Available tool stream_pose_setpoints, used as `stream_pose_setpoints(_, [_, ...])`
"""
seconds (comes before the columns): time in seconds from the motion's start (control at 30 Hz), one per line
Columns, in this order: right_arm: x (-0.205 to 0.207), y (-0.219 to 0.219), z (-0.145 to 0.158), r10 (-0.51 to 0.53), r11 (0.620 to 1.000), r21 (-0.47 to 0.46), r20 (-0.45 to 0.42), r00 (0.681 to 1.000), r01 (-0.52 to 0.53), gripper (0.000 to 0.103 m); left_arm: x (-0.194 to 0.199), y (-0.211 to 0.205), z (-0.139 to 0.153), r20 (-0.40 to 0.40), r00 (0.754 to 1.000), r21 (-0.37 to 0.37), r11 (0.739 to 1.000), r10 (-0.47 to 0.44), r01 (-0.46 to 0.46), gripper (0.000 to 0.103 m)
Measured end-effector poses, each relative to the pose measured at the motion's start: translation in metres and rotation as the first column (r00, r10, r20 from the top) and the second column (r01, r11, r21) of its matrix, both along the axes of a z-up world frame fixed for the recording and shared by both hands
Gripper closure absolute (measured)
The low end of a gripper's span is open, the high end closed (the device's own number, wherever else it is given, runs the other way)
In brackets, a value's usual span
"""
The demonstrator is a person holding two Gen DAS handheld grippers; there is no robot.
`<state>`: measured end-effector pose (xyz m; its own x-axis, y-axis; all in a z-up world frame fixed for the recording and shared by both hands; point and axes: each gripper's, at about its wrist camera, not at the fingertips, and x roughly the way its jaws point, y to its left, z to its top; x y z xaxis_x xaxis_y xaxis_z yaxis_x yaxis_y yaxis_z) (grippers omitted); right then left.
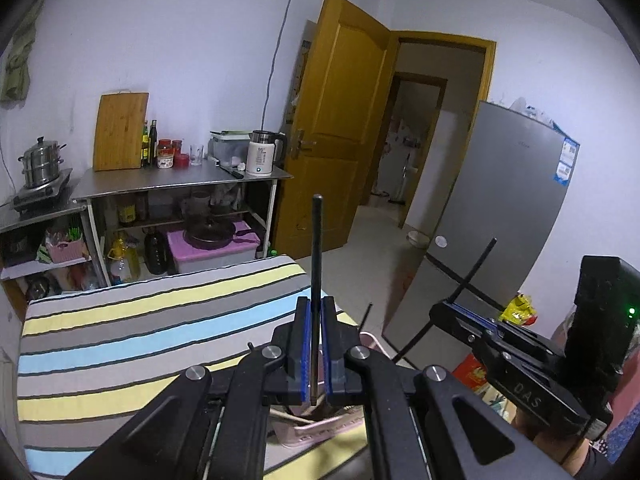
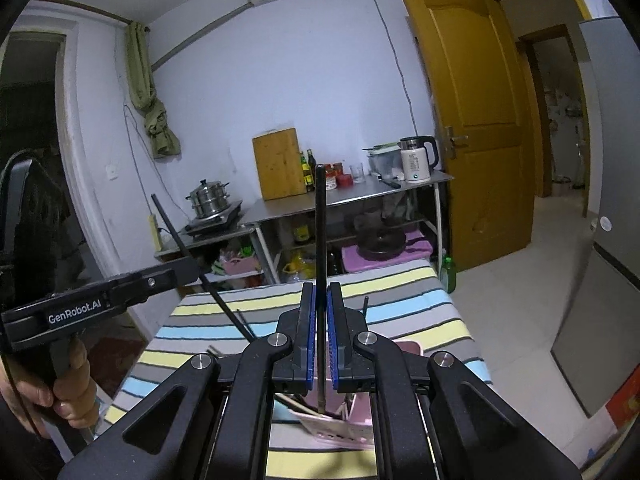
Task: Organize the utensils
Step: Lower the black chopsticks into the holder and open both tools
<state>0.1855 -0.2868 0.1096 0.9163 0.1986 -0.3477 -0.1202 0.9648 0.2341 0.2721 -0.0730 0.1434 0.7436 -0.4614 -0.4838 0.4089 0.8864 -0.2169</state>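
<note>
My left gripper [image 1: 316,302] is shut on a black chopstick [image 1: 317,248] that stands upright between its blue pads. Below it sits a pink utensil basket [image 1: 328,428] on the striped table cloth [image 1: 120,320], with more sticks inside. In the right wrist view my right gripper [image 2: 321,288] is shut on a second black chopstick [image 2: 320,232], upright above the same pink basket [image 2: 352,416]. Each gripper shows in the other's view: the right gripper [image 1: 444,304] with its slanted chopstick [image 1: 476,268], and the left gripper [image 2: 180,274], held by a hand [image 2: 72,392], with its chopstick [image 2: 172,225].
Behind the table stands a metal shelf [image 1: 180,180] with a kettle [image 1: 262,154], a cutting board [image 1: 120,132], jars and bottles. A steamer pot [image 1: 40,160] sits on a stove at the left. A grey fridge [image 1: 500,220] and an open wooden door [image 1: 332,120] are on the right.
</note>
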Motion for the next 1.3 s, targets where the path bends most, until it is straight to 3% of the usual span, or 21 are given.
stream_pose_setpoints(0.23, [0.017,-0.003,-0.028,-0.013,1.000,-0.006,-0.051,0.999,0.013,0.098,0.031,-0.009,-0.037,-0.061,0.998,0.027,1.000,0.012,-0.011,0.099])
stream_pose_setpoints(0.63, [0.033,0.003,-0.066,0.002,1.000,-0.031,-0.136,0.991,-0.006,0.098,0.052,-0.016,-0.083,-0.142,0.990,0.052,0.999,0.006,0.001,0.098])
stream_pose_setpoints(0.93, [0.032,0.004,-0.068,0.010,0.999,-0.038,-0.164,0.986,-0.017,0.097,0.045,-0.017,-0.084,-0.132,0.991,0.048,0.999,0.008,-0.002,0.098])
stream_pose_setpoints(1.1, [0.028,0.004,-0.060,0.006,0.999,-0.049,-0.153,0.988,-0.013,0.090,0.036,-0.009,-0.076,-0.112,0.993,0.039,0.999,0.026,-0.021,0.095])
stream_pose_setpoints(1.3, [0.015,0.006,-0.052,0.004,0.999,-0.048,-0.135,0.991,-0.010,0.088,0.014,0.004,-0.063,-0.075,0.996,0.013,0.999,0.037,-0.036,0.094])
